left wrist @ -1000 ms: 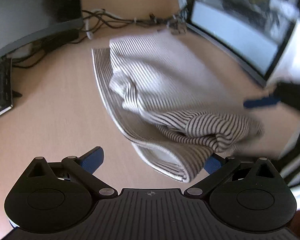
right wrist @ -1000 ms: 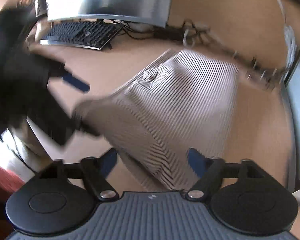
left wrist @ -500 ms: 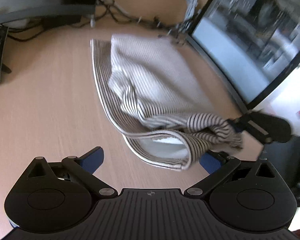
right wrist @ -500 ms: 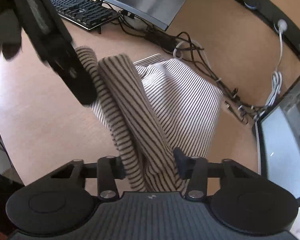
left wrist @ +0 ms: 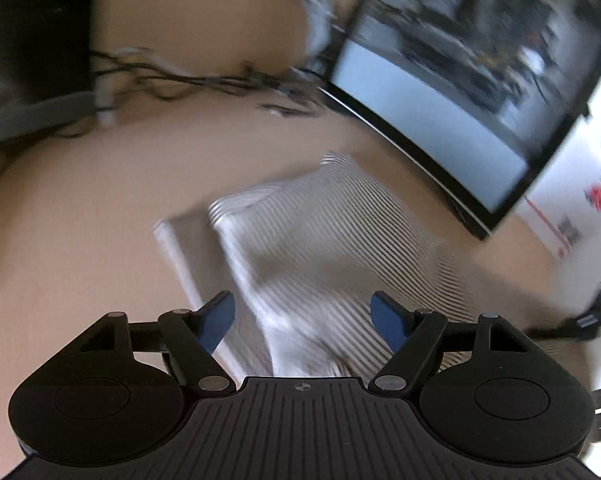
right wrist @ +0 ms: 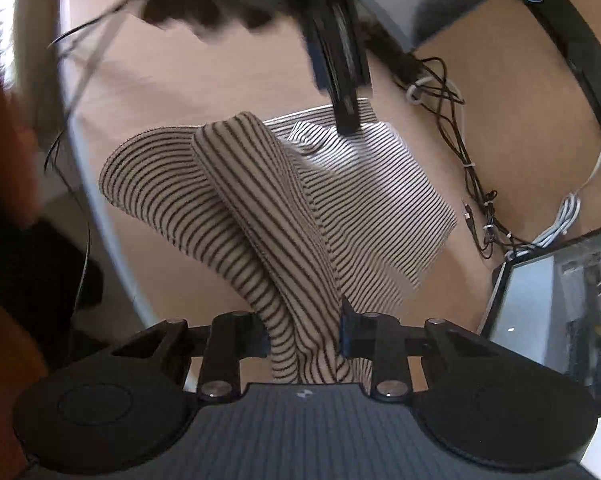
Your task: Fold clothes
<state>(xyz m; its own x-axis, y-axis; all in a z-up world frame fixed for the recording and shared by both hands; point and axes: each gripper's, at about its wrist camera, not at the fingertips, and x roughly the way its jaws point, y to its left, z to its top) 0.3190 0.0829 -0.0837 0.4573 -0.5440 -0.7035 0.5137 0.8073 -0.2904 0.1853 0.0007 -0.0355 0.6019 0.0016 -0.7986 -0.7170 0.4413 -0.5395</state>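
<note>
The striped garment (left wrist: pixel 332 236) is the reference point; it lies part-folded on the wooden desk (left wrist: pixel 80 208). No containers appear in either view.

Left wrist view, left to right: bare desk left of the garment; a tangle of cables (left wrist: pixel 188 80) along the desk's back edge beyond it; a monitor (left wrist: pixel 452 92) right of and behind it. The left gripper (left wrist: pixel 302 318) hangs over the garment's near edge, its blue fingers (left wrist: pixel 216 320) apart with striped cloth between them. Its jaws have just been closing, but the pads do not visibly press the fabric. This view is motion-blurred. At its far right a dark shape (left wrist: pixel 592 316) sits beside the garment; I cannot tell what it is.

Right wrist view, left to right: the desk's rounded edge (right wrist: pixel 100 200) left of the garment; a raised roll of striped cloth (right wrist: pixel 268 216) running from the garment down into the right gripper (right wrist: pixel 304 340). Its jaws have just been closing and stand narrow, clamped on that roll. A blurred black tool (right wrist: pixel 340 60) stands above the garment's far edge and hides part of it. Cables (right wrist: pixel 472 184) and a white cord bundle (right wrist: pixel 560 220) lie right of the garment, near a monitor corner (right wrist: pixel 540 312).

Only the right wrist view shows the gripped roll and the desk edge.
</note>
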